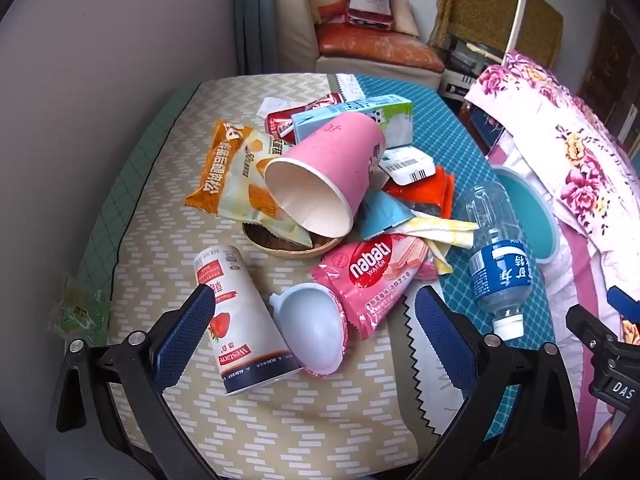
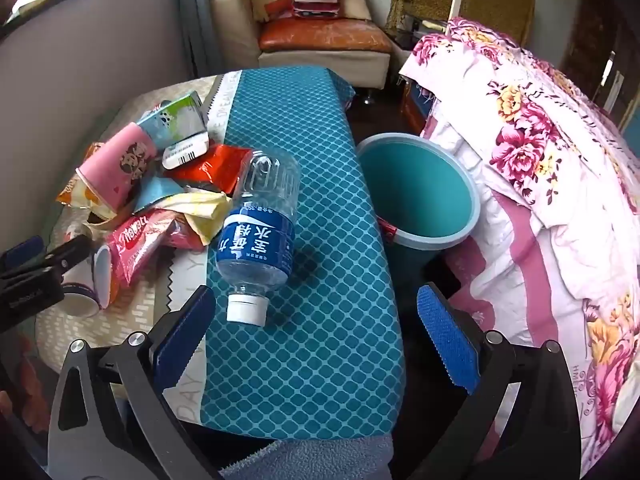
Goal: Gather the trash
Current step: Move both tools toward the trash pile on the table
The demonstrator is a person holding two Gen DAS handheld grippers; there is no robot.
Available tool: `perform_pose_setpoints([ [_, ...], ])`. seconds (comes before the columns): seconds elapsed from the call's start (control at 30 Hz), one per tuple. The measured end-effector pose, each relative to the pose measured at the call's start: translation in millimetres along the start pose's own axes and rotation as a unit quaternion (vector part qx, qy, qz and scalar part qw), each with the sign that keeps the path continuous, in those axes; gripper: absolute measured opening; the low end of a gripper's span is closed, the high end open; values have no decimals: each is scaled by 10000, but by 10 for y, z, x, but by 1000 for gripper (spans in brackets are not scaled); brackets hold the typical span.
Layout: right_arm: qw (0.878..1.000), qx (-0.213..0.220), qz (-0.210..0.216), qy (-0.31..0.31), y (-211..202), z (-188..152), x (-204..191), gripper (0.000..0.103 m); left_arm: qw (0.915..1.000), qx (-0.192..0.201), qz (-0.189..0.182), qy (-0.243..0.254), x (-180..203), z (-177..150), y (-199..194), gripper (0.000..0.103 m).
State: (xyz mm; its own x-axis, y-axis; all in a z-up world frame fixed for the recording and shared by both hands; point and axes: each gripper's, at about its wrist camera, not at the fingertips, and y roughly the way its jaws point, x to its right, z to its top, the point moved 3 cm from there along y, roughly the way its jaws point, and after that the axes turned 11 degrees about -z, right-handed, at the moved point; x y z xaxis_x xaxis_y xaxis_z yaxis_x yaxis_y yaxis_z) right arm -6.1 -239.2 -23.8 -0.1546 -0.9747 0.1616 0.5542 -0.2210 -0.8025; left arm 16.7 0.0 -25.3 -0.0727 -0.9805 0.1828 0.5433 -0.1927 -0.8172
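A heap of trash lies on the table: a pink paper cup (image 1: 324, 176) on its side, an orange snack bag (image 1: 236, 168), a pink nabati wafer wrapper (image 1: 372, 280), a white strawberry cup (image 1: 240, 320), a pale blue plastic scoop (image 1: 312, 328) and a clear water bottle (image 1: 496, 264). My left gripper (image 1: 316, 336) is open, its fingers on either side of the strawberry cup and scoop. My right gripper (image 2: 316, 344) is open and empty, just behind the bottle's white cap (image 2: 246, 308). A teal trash bin (image 2: 420, 196) stands beside the table's right edge.
A milk carton (image 1: 360, 116), a red wrapper (image 1: 424, 192), a barcode tub (image 1: 408, 166) and a brown dish (image 1: 288, 246) sit in the heap. A floral quilt (image 2: 540, 160) lies right of the bin. A sofa (image 2: 320, 40) stands behind the table.
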Motion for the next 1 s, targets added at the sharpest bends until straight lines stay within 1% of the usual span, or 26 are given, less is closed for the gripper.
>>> perform_pose_setpoints([
  [0.03,10000,10,0,29,-2,4,5,97,10000,64,-9,10,2,3,-6,100],
  [0.13,10000,31,-7,57,-8,26,-9,97,10000,8,-43,-27,8,6,9,100],
  [0.17,9999,-81,56,20,48,88,-34,97,10000,17,-19,-11,38,35,-2,100],
  [0.27,9999,-100,52,-4,54,60,-18,97,9999,51,-118,-12,17,27,-34,100],
  [0.37,9999,-107,54,-22,44,13,13,97,9999,62,-120,-32,38,19,-38,100],
  [0.5,9999,-134,1,-8,11,52,-26,97,9998,100,-179,-87,22,22,-44,100],
  [0.57,9999,-136,-5,-12,14,59,-41,97,9995,123,-254,-161,-51,-9,-40,100],
  [0.8,9998,-213,-7,-53,45,106,-75,97,9994,23,-291,-168,-46,-16,9,100],
  [1.0,9996,-292,3,-15,74,123,-68,97,9993,20,-340,-153,-46,14,13,100],
])
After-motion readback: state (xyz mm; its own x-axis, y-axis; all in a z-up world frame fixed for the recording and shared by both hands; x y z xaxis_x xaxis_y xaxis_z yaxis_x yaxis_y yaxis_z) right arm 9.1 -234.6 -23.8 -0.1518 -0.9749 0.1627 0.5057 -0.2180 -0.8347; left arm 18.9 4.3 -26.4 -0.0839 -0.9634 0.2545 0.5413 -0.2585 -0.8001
